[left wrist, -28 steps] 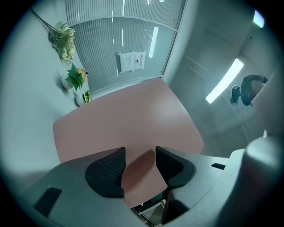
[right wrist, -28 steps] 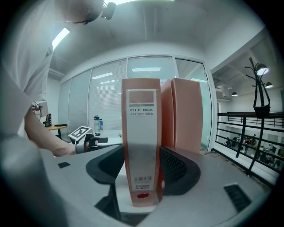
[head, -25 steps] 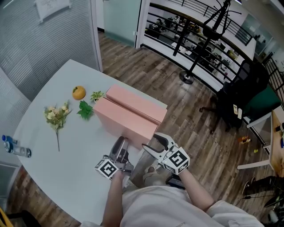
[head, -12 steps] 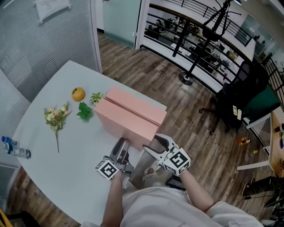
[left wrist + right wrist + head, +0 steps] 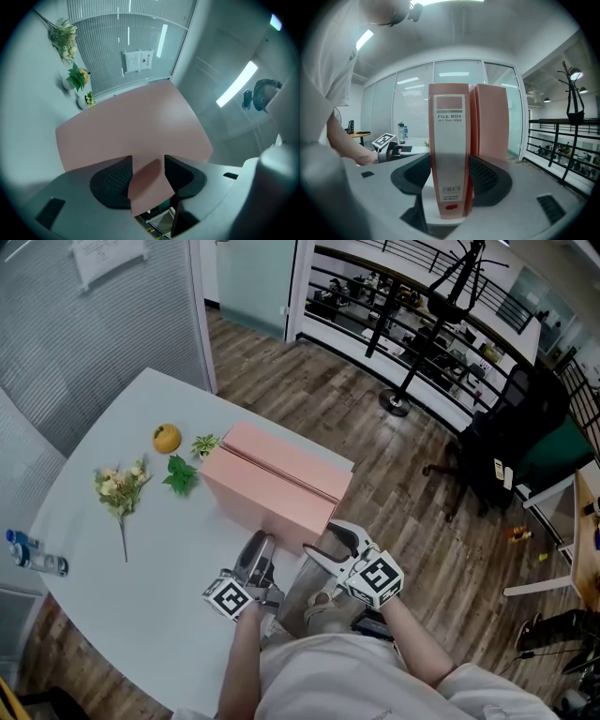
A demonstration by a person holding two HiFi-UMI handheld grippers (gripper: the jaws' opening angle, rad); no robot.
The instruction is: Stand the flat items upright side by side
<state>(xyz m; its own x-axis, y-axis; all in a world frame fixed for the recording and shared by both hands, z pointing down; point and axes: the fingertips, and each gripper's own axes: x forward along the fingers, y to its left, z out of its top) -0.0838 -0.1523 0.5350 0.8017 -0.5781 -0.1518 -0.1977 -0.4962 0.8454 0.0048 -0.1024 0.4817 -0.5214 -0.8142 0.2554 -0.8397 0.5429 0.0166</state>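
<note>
One smooth white table with a rounded edge [image 5: 112,615] bears two matte pink rectangular file boxes [image 5: 267,493], standing upright and touching side by side near the person's edge. Of the two grippers, the right gripper [image 5: 449,176] presses its ribbed black pads on both sides of the nearer box's labelled spine, while the left gripper [image 5: 147,176] is closed on a pink edge of it; which edge is hard to tell. Further left lie one round orange fruit [image 5: 167,437], one pale flower sprig [image 5: 119,488] and one clear bottle [image 5: 36,556].
</note>
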